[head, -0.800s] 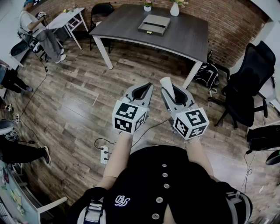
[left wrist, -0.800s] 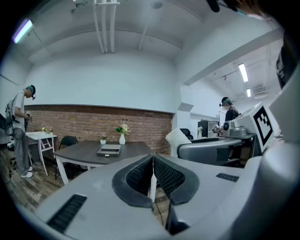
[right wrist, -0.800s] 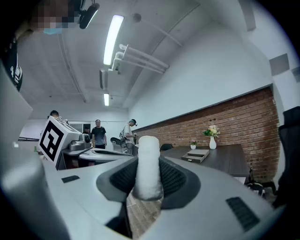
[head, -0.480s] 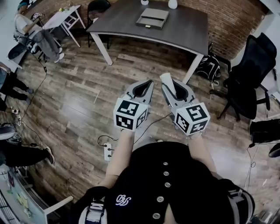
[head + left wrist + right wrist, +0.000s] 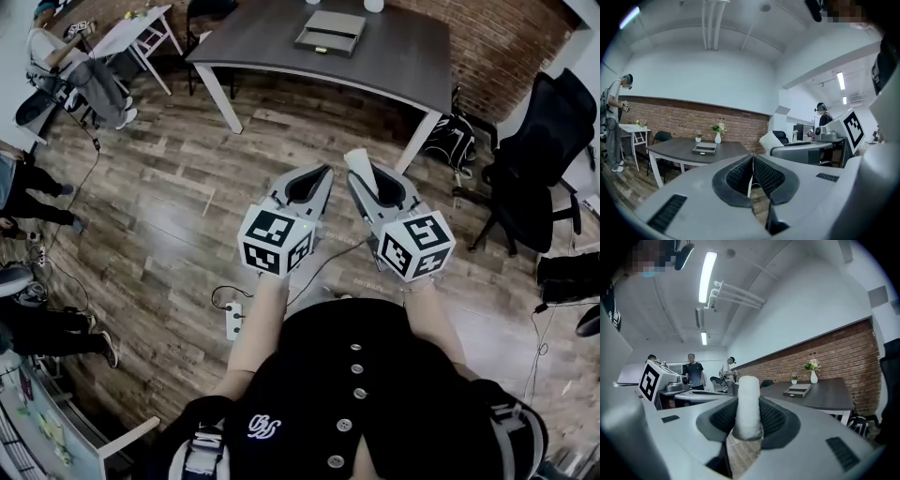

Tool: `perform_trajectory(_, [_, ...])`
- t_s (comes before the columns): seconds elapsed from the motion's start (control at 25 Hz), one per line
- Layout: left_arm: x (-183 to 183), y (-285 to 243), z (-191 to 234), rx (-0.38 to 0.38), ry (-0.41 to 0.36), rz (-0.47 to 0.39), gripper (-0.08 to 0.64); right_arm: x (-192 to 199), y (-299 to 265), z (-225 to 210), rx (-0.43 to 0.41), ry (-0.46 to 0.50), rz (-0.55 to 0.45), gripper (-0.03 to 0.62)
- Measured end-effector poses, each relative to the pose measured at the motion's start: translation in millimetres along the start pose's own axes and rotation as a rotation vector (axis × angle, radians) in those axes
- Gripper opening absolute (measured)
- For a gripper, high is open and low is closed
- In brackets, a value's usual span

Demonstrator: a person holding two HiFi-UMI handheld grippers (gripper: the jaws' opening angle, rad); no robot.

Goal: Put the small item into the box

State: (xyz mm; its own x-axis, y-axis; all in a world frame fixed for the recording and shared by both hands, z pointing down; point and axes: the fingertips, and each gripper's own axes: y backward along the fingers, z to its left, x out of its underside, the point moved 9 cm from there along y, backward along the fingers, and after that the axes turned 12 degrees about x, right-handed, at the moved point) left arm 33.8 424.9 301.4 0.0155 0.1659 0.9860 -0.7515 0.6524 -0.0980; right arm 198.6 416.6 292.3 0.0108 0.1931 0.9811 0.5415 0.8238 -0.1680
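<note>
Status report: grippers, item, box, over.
Left gripper shut, empty. Right gripper shut on white item. Box on far table, item not in yet. Nothing seen in the way.

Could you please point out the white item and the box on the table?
white item point(image 5: 749, 401): right gripper view, middle of its front side.
box point(image 5: 333, 28): head view, centre of its top.

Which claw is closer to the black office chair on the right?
Right. The right claw, holding a white roll, is on the side toward the office chair. The left claw is beyond it, farther from the chair.
</note>
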Motion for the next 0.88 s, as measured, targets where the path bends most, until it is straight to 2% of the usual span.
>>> perform_trajectory(0.24, [5,6,18,0.008,0.008,0.014,0.017,4,-14,7,0.021,0.013,0.014,0.132])
perform_trajectory(0.56, [23,10,49,-0.007,0.076,0.009,0.017,14,-38,-3,0.067,0.017,0.057,0.132])
perform_trajectory(0.88, [23,-22,109,-0.051,0.104,0.024,0.017,7,-113,-33,0.032,0.009,0.066,0.132])
